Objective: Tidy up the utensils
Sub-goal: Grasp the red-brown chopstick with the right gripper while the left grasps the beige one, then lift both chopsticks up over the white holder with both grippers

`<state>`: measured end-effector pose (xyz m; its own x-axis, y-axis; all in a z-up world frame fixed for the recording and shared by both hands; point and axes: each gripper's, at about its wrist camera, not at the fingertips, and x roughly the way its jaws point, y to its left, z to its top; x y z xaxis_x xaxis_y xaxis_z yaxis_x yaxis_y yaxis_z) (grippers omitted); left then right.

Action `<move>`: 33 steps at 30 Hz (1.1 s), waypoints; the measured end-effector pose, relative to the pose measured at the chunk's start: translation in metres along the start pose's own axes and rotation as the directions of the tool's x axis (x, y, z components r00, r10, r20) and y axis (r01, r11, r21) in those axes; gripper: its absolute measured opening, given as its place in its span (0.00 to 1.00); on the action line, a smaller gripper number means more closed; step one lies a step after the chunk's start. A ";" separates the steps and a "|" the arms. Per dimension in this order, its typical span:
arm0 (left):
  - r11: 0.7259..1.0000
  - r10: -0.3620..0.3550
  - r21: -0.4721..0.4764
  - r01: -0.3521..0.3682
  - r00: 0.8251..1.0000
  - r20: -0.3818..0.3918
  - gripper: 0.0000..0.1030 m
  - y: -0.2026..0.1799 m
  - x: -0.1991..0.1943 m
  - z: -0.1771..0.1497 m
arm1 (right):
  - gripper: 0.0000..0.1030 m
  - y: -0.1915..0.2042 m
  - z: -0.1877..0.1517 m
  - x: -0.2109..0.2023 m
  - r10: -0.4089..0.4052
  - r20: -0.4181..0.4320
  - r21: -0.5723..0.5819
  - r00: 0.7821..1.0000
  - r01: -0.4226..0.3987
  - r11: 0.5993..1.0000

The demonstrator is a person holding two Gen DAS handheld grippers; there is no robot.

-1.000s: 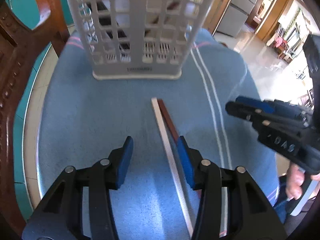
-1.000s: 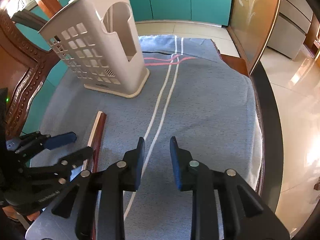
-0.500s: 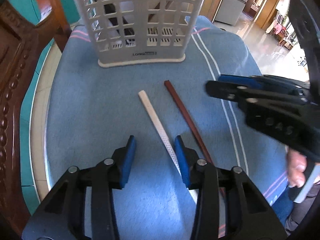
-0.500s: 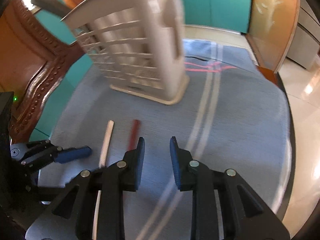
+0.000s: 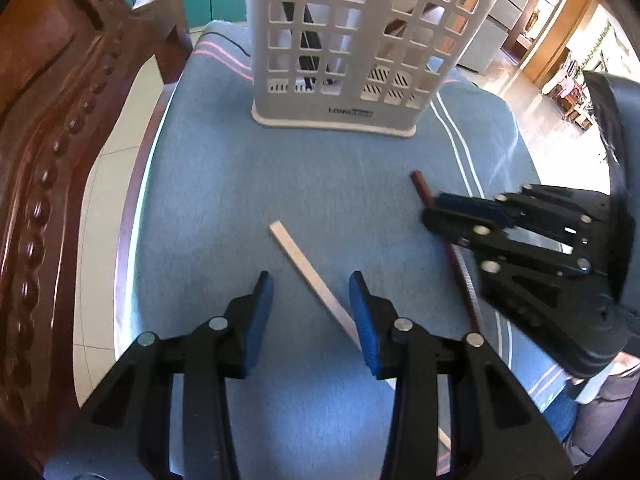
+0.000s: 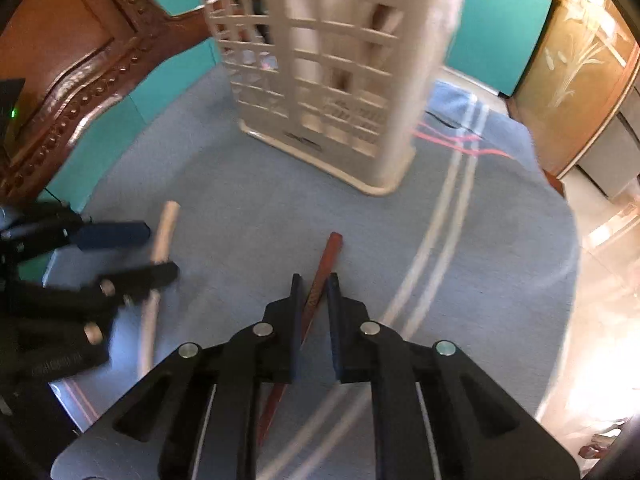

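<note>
Left gripper (image 5: 311, 312) hanging wide open over the white stick (image 5: 312, 280), right gripper (image 6: 312, 292) standing narrow around the red stick (image 6: 320, 276), basket (image 5: 360, 44) sitting behind

Chopsticks now spread apart, right tongs (image 6: 313, 284) narrowed astride brown chopstick (image 6: 326, 262)

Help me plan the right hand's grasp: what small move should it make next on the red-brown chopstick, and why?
Probably close the right gripper. The red-brown chopstick already lies between its two fingers, which stand narrowly apart with a gap on either side, so it is not yet clamped. The chopstick rests flat on the blue cloth, and the slotted utensil holder stands upright just ahead, ready to receive it.
</note>
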<state>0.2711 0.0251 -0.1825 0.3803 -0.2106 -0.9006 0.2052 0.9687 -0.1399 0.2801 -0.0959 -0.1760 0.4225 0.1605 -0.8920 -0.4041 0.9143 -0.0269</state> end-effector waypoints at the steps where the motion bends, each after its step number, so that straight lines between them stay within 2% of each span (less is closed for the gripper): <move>1: 1.000 0.000 0.006 0.000 1.000 0.003 0.38 -0.003 0.003 0.003 | 0.12 -0.007 -0.002 -0.001 -0.021 -0.002 0.011 1.000 0.021 1.000; 5: 0.998 -0.027 0.065 0.026 0.999 0.017 0.23 -0.017 0.007 0.010 | 0.12 -0.021 -0.008 -0.006 -0.028 -0.004 0.046 1.000 0.028 0.999; 6: 0.996 -0.041 0.079 0.039 0.999 0.017 0.23 -0.023 0.009 0.011 | 0.12 -0.023 -0.009 -0.006 -0.028 -0.004 0.049 1.000 0.028 0.998; 11: 0.995 -0.019 0.098 0.017 1.000 0.021 0.23 -0.032 0.010 0.015 | 0.14 -0.024 -0.013 -0.012 -0.051 -0.004 0.037 0.999 0.051 0.998; 17: 0.989 0.081 0.120 -0.086 0.996 0.049 0.23 -0.040 0.011 0.014 | 0.24 -0.033 -0.022 -0.011 -0.094 -0.001 0.037 0.996 0.094 0.995; 19: 0.985 0.106 0.132 -0.113 0.993 0.061 0.23 -0.043 0.008 0.012 | 0.25 -0.032 -0.023 -0.011 -0.103 0.002 0.035 0.995 0.103 0.994; 33: 0.983 0.134 0.119 -0.142 0.988 0.073 0.27 -0.046 0.014 0.015 | 0.26 -0.017 -0.020 -0.006 -0.127 0.021 0.034 0.992 0.126 0.991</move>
<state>0.2805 -0.0243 -0.1823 0.4696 -0.0880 -0.8785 0.2551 0.9661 0.0395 0.2681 -0.1200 -0.1788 0.4874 0.0510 -0.8717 -0.3200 0.9393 -0.1239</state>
